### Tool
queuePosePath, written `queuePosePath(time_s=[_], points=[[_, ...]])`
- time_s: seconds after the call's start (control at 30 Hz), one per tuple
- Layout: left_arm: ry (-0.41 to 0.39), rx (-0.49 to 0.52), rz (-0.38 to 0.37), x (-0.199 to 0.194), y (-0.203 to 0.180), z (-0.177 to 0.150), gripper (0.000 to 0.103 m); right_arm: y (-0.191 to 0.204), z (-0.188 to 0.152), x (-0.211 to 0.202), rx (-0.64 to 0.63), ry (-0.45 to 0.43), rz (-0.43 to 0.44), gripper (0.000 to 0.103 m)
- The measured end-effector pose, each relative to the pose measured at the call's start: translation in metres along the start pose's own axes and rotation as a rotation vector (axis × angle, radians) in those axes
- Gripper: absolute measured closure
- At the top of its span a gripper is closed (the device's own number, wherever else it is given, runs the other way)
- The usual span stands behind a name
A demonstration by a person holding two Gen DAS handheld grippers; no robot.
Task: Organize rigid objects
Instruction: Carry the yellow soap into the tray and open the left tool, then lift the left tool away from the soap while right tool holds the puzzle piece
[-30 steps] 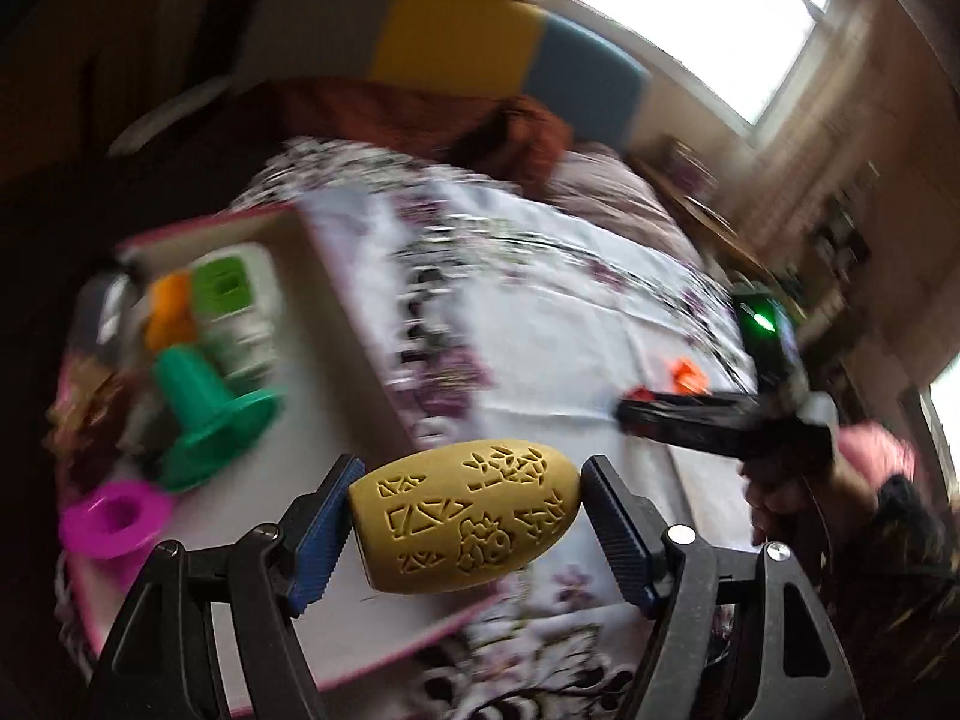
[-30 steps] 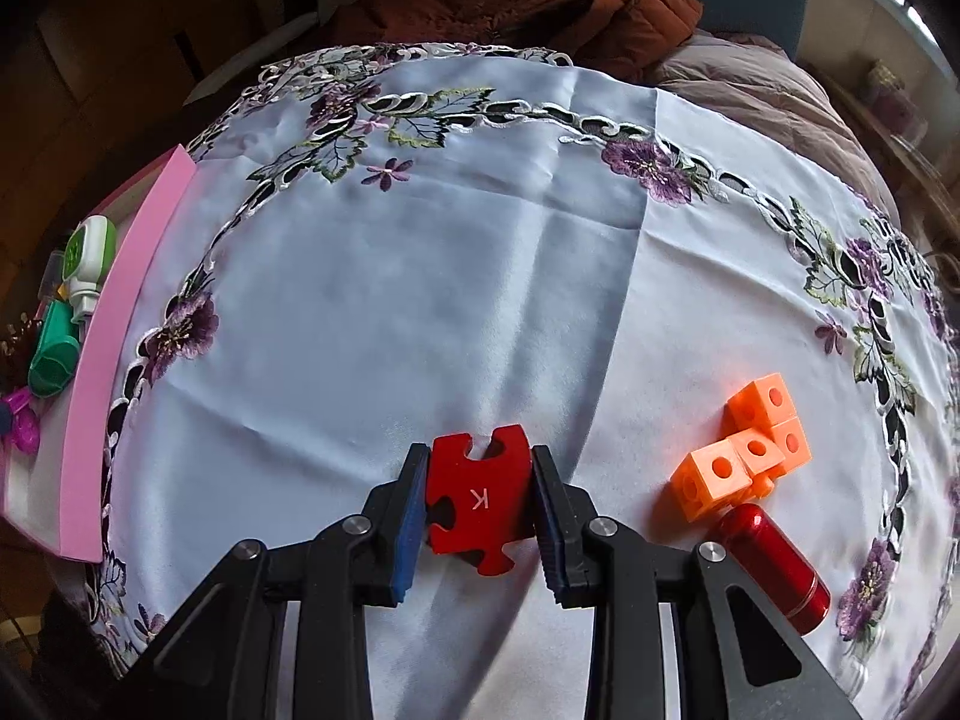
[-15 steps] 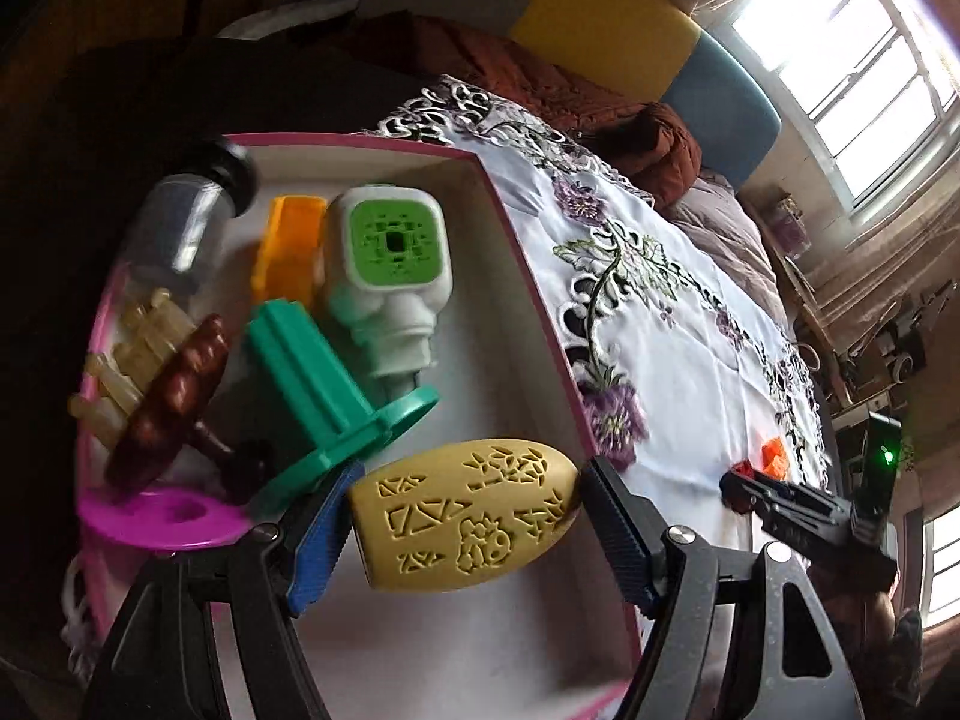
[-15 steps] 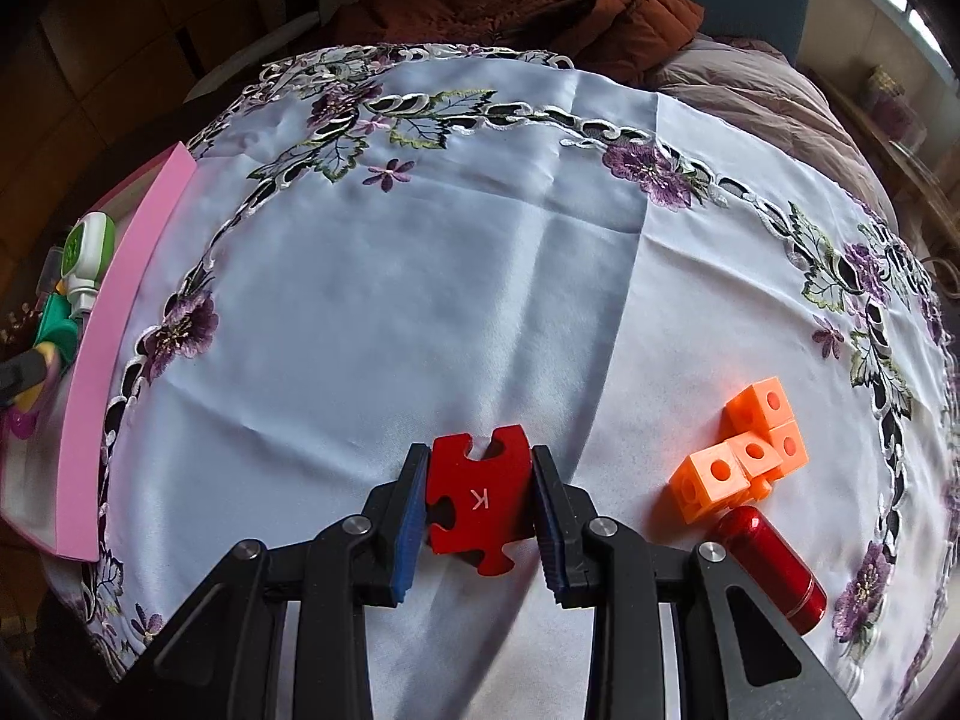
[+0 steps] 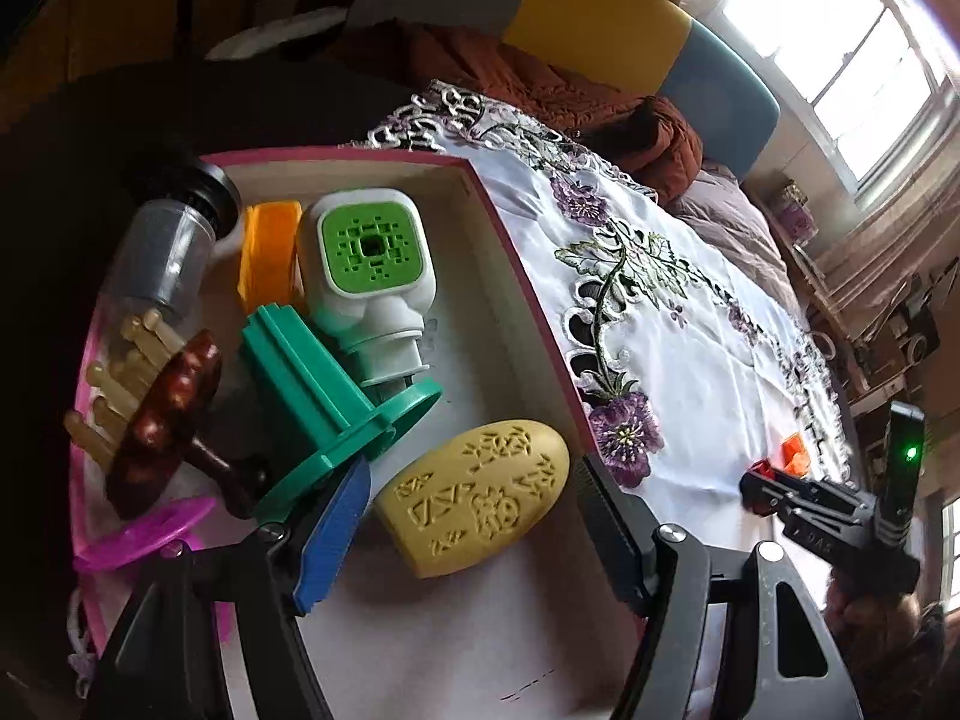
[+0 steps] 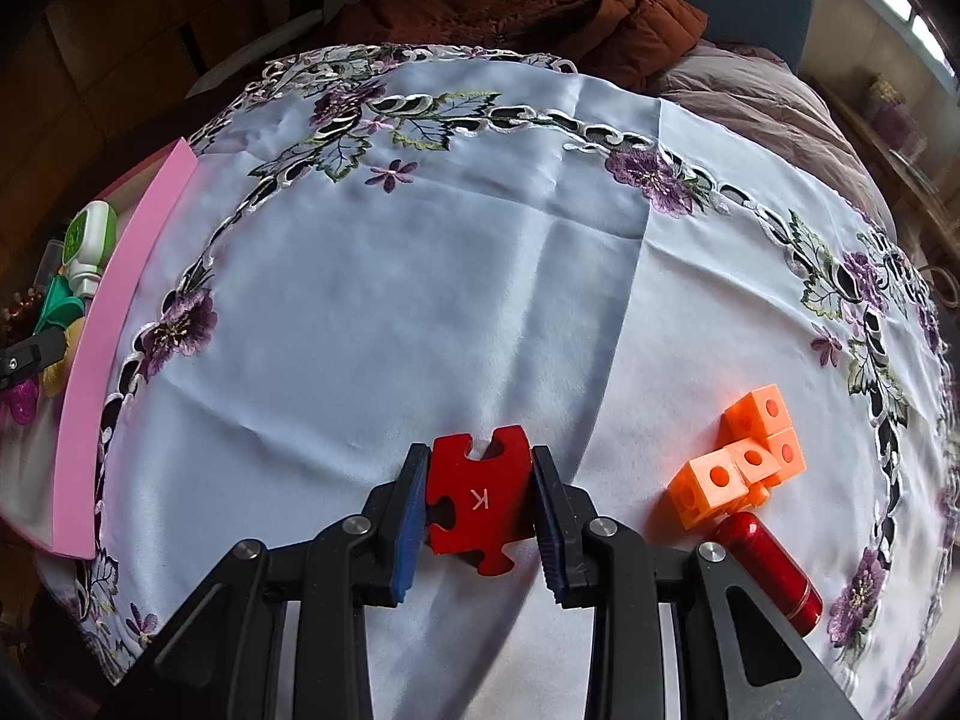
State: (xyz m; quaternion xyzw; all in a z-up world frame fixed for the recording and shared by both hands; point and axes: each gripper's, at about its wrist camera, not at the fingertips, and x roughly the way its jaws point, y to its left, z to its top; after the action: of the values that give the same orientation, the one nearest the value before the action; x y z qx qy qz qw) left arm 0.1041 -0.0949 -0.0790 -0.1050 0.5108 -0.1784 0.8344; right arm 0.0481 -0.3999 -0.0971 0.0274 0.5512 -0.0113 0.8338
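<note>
A yellow carved egg-shaped piece (image 5: pixel 477 504) lies tilted on the floor of the pink-rimmed box (image 5: pixel 522 282). My left gripper (image 5: pixel 474 480) straddles it; the jaws are closing, with a gap showing between each pad and the piece. In the right wrist view my right gripper (image 6: pixel 480 462) is shut on a red puzzle piece (image 6: pixel 477 498) marked K, just above the white embroidered tablecloth (image 6: pixel 420 276). Right of it lie a cluster of orange cubes (image 6: pixel 744 462) and a red cylinder (image 6: pixel 768 564).
The box also holds a white and green plug-shaped part (image 5: pixel 369 264), a teal flanged piece (image 5: pixel 318 396), an orange block (image 5: pixel 267 252), a magenta ring (image 5: pixel 150 531), a clear jar (image 5: pixel 168 240) and a brown wooden piece (image 5: pixel 168 414). A brown jacket (image 6: pixel 540 18) lies beyond the table.
My left gripper swung from beside the box to over its inside. The yellow piece, gripped before, has come off the pads and tipped onto the box floor. The right gripper has not moved.
</note>
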Motion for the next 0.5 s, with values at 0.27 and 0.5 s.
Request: queuePosePath(time_s=[0.27,0.5], points=[[-0.055,0.097,0.076,-0.015,-0.013,-0.009,0.032,0.001,0.0,0.0,-0.011,-0.001,-0.012,0.07],[-0.102,0.147,0.116,-0.03,-0.019,-0.015,0.032,0.002,-0.001,0.0,-0.022,-0.004,-0.022,0.07]])
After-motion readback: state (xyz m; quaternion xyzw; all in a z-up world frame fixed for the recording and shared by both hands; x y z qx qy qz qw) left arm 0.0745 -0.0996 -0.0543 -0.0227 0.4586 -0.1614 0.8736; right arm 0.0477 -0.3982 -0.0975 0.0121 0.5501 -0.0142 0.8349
